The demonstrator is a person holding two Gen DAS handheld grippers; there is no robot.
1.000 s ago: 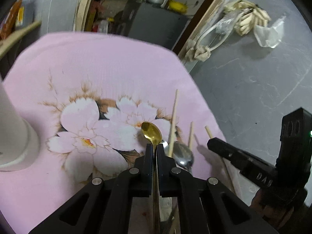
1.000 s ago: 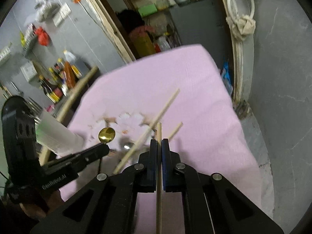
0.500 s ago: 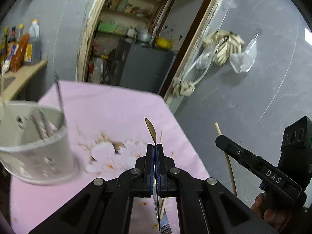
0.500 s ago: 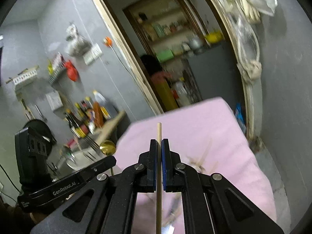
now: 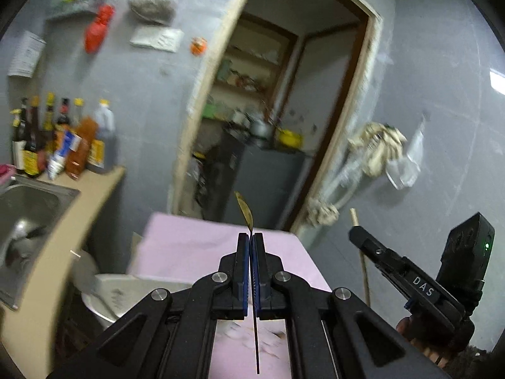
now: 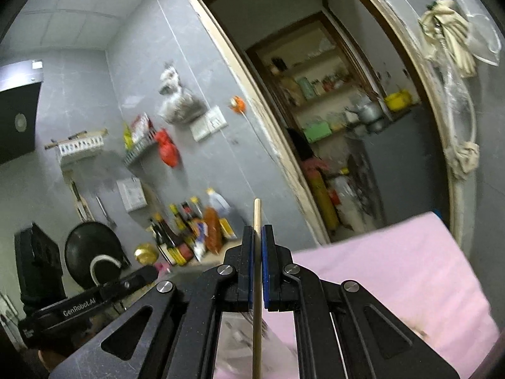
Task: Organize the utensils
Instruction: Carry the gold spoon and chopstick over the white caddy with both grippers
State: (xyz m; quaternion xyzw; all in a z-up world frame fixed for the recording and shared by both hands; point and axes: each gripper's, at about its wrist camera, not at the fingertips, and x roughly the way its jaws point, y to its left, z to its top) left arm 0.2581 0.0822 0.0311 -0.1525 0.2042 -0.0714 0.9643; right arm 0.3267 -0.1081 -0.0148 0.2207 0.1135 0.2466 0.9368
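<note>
Spoon (image 5: pixel 245 211) and chopstick (image 6: pixel 257 218) were each clamped in a tool, both held up in the air above the pink cloth (image 5: pixel 195 246) on the bench. The left tool (image 5: pixel 251 237) had its jaws pressed together on the gold spoon's thin handle, the bowl turned edge-on and sticking out past the fingertips, the handle running back between the pads. In the right wrist view, the right tool (image 6: pixel 258 230) was closed on a pale wooden chopstick, whose tip stood just beyond the jaws while its shaft ran back toward the camera. From the left wrist view, the right tool appeared at the right edge with the chopstick slanting down from it. A white utensil holder (image 5: pixel 107 297) stood low at the left, beside the cloth's edge, blurred. Sauce bottles (image 5: pixel 60 139) lined the counter by a steel sink (image 5: pixel 34 195), well apart from both tools.
</note>
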